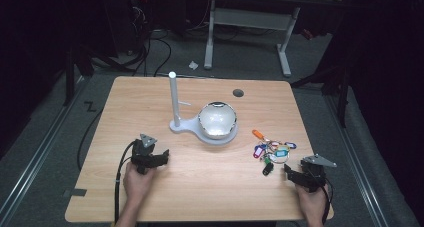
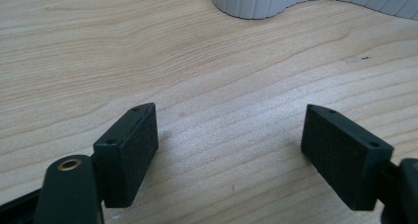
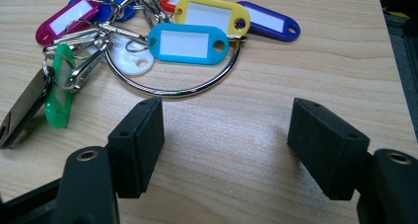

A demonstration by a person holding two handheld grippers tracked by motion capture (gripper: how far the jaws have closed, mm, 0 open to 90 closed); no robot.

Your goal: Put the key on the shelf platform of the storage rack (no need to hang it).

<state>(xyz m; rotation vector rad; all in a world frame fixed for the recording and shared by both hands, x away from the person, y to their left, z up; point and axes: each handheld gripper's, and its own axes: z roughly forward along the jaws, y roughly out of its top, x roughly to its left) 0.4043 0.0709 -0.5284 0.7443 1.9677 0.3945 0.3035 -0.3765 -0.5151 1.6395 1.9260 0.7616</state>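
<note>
While resting low over the worktop, right gripper released, jaws spread wide, nothing between the pads. Key bunch just ahead of that gripper, close to the jaw tips but apart from them. Large steel ring nearest the jaws; blue tag and yellow tag lying across it, purple tag ahead and to the right, magenta tag and green tag ahead and to the left. Dark fob farthest left, flat on the wood. Left gripper also released, jaws wide over bare wood. White stand base well ahead of the left gripper, ribbed edge visible. On that stand, metal bowl and upright white post.
</note>
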